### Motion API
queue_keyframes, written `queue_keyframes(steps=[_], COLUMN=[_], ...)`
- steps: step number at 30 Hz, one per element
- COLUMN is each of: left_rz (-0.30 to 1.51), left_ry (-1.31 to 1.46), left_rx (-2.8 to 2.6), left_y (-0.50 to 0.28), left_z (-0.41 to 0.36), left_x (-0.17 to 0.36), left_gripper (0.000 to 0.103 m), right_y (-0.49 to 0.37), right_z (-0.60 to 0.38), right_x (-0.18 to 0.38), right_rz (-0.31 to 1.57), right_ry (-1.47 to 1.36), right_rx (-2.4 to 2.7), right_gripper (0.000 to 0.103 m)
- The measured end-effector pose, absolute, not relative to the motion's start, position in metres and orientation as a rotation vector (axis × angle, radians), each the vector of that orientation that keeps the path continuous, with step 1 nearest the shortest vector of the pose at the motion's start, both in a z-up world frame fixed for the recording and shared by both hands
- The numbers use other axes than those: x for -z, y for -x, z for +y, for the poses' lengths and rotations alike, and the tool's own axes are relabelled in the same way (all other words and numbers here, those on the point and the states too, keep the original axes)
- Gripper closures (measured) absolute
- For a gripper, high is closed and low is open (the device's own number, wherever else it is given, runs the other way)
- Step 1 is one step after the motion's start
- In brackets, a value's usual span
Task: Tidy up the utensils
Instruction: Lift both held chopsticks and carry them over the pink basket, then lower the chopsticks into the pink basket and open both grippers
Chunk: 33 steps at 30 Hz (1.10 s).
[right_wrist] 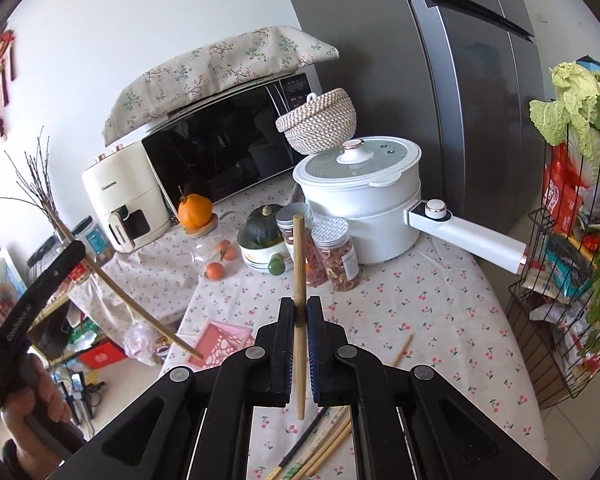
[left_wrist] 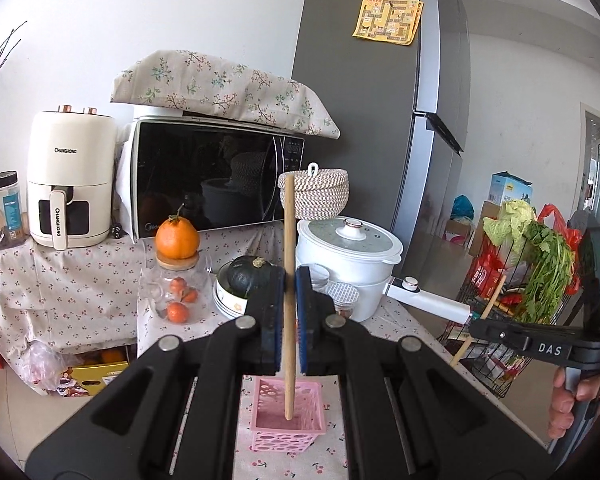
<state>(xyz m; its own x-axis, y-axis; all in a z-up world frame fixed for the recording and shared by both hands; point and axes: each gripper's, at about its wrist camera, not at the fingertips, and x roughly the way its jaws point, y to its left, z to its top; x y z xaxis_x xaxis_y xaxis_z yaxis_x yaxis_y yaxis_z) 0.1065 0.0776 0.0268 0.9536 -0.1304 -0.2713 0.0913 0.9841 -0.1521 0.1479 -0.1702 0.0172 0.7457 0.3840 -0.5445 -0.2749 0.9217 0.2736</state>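
My left gripper (left_wrist: 289,280) is shut on a wooden chopstick (left_wrist: 288,240) held upright; its lower tip hangs inside the pink perforated basket (left_wrist: 308,408) on the cherry-print tablecloth. My right gripper (right_wrist: 300,312) is shut on a second wooden chopstick (right_wrist: 299,264), also upright, above the table. Below it lies a loose pile of chopsticks (right_wrist: 324,448), and one lone chopstick (right_wrist: 402,350) lies to the right. In the right wrist view the left gripper (right_wrist: 86,262) shows at far left with its chopstick (right_wrist: 140,312) reaching down to the pink basket (right_wrist: 220,344). The right gripper (left_wrist: 480,330) appears at the left wrist view's right edge.
Behind the basket stand a white electric pot (right_wrist: 364,208) with a long handle, two jars of dried fruit (right_wrist: 340,256), a bowl holding a green squash (right_wrist: 264,224), a glass jar topped by an orange (left_wrist: 178,240), a microwave (left_wrist: 216,184) and an air fryer (left_wrist: 70,184). A wire rack of vegetables (right_wrist: 572,248) stands right.
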Motion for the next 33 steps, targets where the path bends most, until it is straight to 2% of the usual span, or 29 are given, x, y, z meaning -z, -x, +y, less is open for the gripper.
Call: queue_keyframes(steps=[5,6,8,9,10,14,16,26,33], left_rz=[0.358,0.385,0.436,0.448,0.446,0.483,0.508,0.796,0.882], left_ry=[0.145,0.154,0.168,0.181,0.198,0.230,0.250,0.245,0.205], left_rx=[0.109,0.108,0.100,0.096,0.086,0.081,0.068,-0.044,-0.094], left_y=[-0.126,-0.130,-0.135,-0.136,-0.133,-0.126,-0.121,-0.105,-0.094], left_z=[0.079,0.080,0.081,0.081,0.083,0.087,0.090,0.112,0.129], left_x=[-0.009,-0.005,0.000,0.002,0.002,-0.001,-0.001,0.035,0.056], left_gripper=[0.096,0.093,0.069,0.039,0.021,0.013,0.002,0.001,0.001], right_y=[-0.146,-0.146,-0.144,-0.144,-0.143,-0.138,-0.135,-0.116,-0.117], right_z=[-0.159,-0.157,-0.155,-0.154,-0.153,-0.152,-0.151,-0.132,-0.103], right_x=[-0.012,-0.012,-0.011,-0.011,-0.011,-0.015,-0.019,-0.052,-0.078], right_rz=[0.644,0.646,0.648,0.648,0.647,0.635,0.626,0.540,0.481], right_ry=[-0.151,-0.145,-0.136,-0.133,-0.131,-0.134,-0.143,-0.168,-0.139], right_rx=[-0.380,-0.383,-0.389,-0.392,-0.394,-0.404,-0.412,-0.471,-0.490], right_gripper=[0.097,0.097,0.097,0.097,0.097,0.097,0.097,0.097,0.097])
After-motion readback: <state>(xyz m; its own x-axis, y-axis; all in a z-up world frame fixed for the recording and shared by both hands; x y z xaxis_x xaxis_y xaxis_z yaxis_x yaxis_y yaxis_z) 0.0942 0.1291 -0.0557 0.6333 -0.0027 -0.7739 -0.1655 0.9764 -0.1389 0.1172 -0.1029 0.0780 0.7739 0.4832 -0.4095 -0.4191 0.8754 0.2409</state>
